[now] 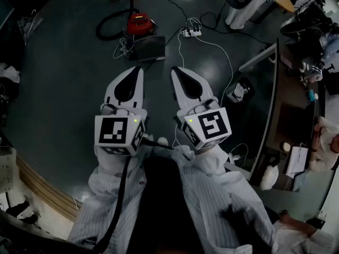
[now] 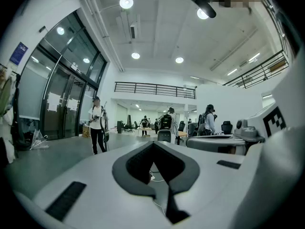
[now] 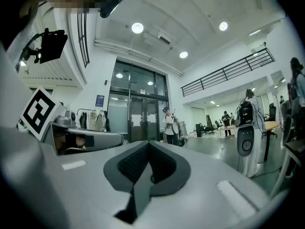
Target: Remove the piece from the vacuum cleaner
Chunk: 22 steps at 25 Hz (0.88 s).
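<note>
A red vacuum cleaner (image 1: 139, 23) sits on the dark floor far ahead, its black hose (image 1: 107, 29) looping off to its left. A dark flat box (image 1: 145, 47) lies just in front of it. I hold both grippers side by side at chest height, well short of the vacuum. My left gripper (image 1: 136, 71) is shut and holds nothing; its gripper view shows the jaws (image 2: 153, 144) meeting, with the hall beyond. My right gripper (image 1: 176, 71) is likewise shut and holds nothing (image 3: 148, 143). Which piece of the vacuum is meant cannot be made out from here.
A white power strip (image 1: 190, 32) and trailing cables lie right of the vacuum. A curved desk partition (image 1: 273, 105) stands at the right, a wooden curved edge (image 1: 37, 187) at the lower left. A person (image 2: 96, 125) stands by the glass doors, and a white standing unit (image 3: 245, 142) is on the right.
</note>
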### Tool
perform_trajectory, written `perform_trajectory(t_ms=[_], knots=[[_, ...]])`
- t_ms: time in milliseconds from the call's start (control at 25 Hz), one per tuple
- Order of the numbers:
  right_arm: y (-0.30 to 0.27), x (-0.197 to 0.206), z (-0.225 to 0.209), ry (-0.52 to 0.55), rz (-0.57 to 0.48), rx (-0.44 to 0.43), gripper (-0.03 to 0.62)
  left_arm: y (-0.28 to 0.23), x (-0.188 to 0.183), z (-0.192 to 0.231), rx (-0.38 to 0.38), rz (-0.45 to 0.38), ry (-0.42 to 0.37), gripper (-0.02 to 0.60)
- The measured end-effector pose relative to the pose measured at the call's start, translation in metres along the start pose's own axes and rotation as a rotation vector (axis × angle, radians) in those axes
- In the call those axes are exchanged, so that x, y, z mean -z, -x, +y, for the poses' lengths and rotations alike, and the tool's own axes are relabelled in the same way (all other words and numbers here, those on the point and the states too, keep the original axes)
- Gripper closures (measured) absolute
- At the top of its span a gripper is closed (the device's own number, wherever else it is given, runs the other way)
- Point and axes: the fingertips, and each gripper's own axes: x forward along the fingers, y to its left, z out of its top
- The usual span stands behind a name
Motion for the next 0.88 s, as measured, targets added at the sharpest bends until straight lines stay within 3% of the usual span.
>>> perform_trajectory(t_ms=[520,880], knots=[[0.0,0.0,-0.016,-0.012,-0.018,0.004,0.594,-0.014,0.004,-0.003,-0.017,0.004,-0.006,0.578],[-0.002,0.03,-0.039,-0.054,0.038,-0.004,0.592,-0.036,0.035,0.004,-0.062,0.06,0.024,0.578]])
